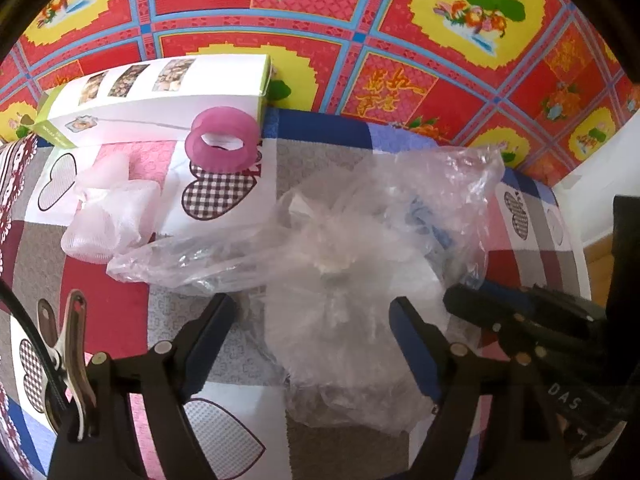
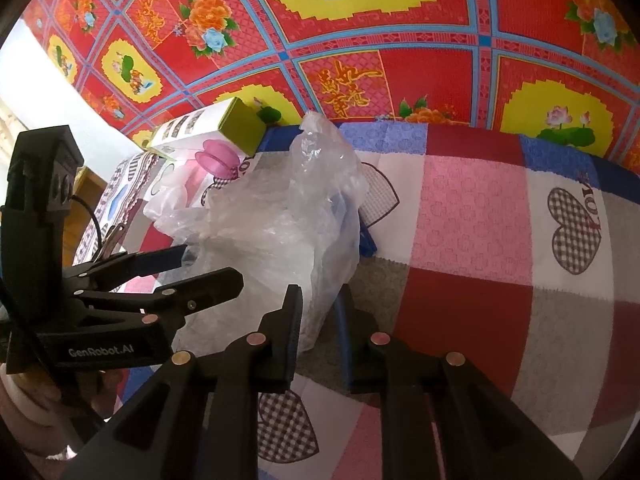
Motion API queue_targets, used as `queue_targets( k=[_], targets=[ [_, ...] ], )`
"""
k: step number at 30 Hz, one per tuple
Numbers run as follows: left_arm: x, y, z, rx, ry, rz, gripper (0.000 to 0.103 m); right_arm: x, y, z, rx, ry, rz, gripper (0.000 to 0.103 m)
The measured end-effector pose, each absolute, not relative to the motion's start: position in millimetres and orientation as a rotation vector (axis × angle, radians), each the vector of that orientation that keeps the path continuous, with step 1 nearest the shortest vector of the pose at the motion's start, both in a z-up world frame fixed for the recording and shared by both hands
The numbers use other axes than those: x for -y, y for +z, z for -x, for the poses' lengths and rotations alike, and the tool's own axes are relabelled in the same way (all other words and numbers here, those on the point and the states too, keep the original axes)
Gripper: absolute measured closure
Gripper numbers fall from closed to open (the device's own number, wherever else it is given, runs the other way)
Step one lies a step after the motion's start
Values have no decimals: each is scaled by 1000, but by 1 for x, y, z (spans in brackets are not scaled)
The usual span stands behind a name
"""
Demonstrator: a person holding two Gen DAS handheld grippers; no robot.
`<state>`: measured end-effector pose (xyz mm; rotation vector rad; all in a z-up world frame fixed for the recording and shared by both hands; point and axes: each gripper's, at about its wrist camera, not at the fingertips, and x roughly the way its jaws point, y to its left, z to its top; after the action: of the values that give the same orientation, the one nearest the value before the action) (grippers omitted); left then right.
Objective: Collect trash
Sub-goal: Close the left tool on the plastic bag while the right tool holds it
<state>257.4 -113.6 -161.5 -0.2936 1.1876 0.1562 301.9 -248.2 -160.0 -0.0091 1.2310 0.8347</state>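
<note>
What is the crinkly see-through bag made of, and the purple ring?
The bag looks like thin, glossy clear plastic film: wrinkled, see-through, with shiny creases. The purple ring seems soft, matte silicone or rubber, slightly translucent; hard plastic is possible.

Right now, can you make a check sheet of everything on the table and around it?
Surface: patchwork heart tablecloth.
Job's things: crumpled clear plastic bag; white foam net; purple ring; white and green box.
Clutter: metal clip at the edge.
Grippers: left tool open around the bag; right tool slightly open at the bag's edge.
Cables: black cable beside the clip.
Surroundings: red and yellow flowered floor.
</note>
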Motion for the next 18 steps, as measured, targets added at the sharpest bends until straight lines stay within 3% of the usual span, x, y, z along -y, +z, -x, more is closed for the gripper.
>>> queue_targets(
  k=[3,8,10,14,18],
  targets=[
    [111,-160,-257,-1193,157,311,19,248,-163,-305,-1247,833,-5,76],
    [105,-151,-250,-1228,151,355,24,245,-164,-305,-1240,838,-7,75],
    [109,-151,-253,-1226,154,336,30,246,-164,-305,-1241,837,-16,75],
    [111,-150,-253,-1198,180,326,60,246,-163,-304,-1235,843,-7,76],
    [106,-149,-250,-1183,175,354,70,248,-164,-299,-1223,846,-3,91]
  ],
)
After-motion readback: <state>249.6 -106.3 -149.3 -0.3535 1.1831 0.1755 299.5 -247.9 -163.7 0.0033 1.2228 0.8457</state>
